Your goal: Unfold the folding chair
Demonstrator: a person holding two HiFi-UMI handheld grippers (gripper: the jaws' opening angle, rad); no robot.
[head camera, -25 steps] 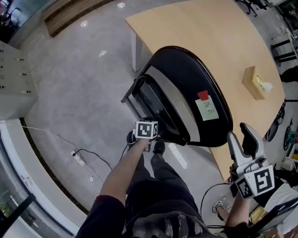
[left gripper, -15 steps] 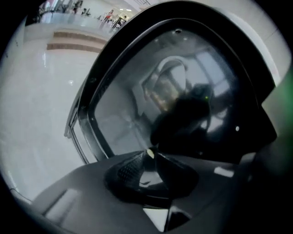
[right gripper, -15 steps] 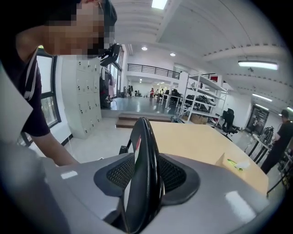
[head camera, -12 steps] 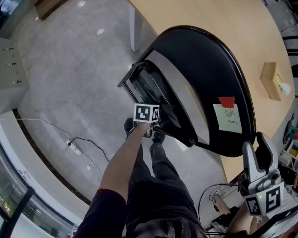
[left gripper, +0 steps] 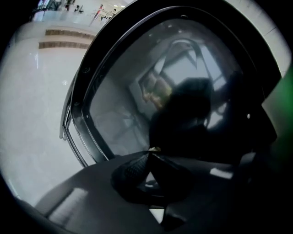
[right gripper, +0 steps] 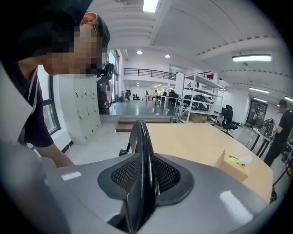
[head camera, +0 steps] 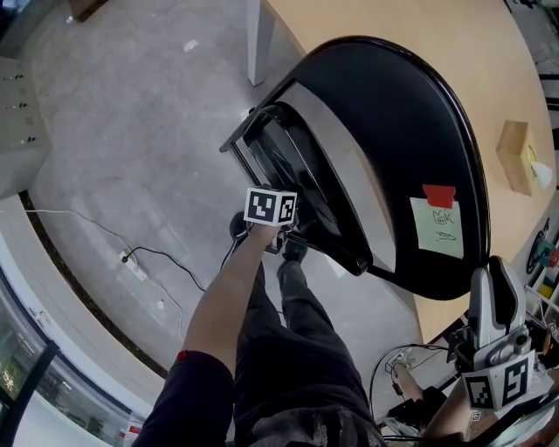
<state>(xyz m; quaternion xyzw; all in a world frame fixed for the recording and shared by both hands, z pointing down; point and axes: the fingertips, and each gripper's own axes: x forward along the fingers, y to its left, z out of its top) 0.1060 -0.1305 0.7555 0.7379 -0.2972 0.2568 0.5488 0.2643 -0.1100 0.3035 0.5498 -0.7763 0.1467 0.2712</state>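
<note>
The glossy black folding chair (head camera: 384,148) leans folded against the pale wooden surface (head camera: 376,26). The left tongs (left gripper: 149,154), fully together, grip nothing visible. The right tongs (right gripper: 144,171) have just been closing, pads on its thin rim — the slick gloss may slip, toppling it.

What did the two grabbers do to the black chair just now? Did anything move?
The right gripper came in to the folding chair and its jaws have just been closing on the chair's rim. The left gripper stays shut, low by the chair's frame. The chair remains folded by the table.
</note>
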